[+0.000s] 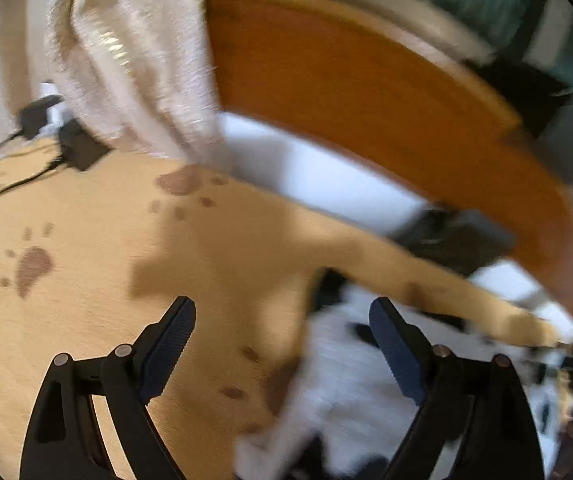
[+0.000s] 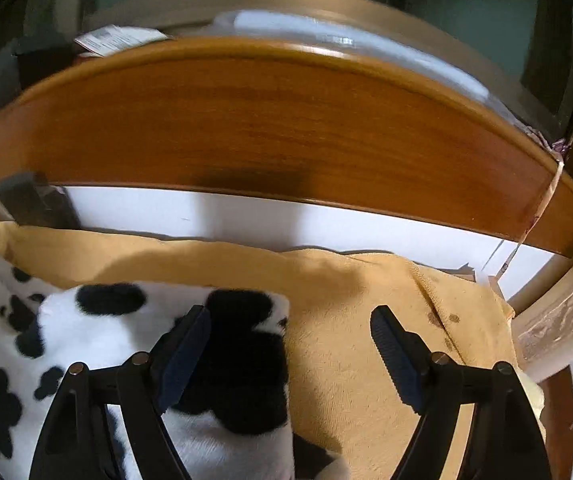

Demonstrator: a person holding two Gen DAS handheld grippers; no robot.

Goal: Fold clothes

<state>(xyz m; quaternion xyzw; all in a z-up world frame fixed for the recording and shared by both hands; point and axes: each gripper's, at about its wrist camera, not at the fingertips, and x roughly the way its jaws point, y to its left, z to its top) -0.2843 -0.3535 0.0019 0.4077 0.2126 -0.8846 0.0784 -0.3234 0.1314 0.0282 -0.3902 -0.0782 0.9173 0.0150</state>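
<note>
Both jaws apart and empty — left gripper [image 1: 282, 334] over the tan paw-print blanket [image 1: 86, 320], right gripper [image 2: 290, 338] straddling the edge of the cow-print fleece garment [image 2: 98, 328] at lower left — risk: closing here could pinch the blanket along with the fleece.

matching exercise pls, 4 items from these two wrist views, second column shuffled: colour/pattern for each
Column 1:
1. fleece garment
2. bed cover
3. headboard
4. hanging towel

Column 2:
A. tan with brown paw prints
B. orange-brown wood
C. white with black patches
D. plain off-white

Pairs: 1-C, 2-A, 3-B, 4-D
</note>
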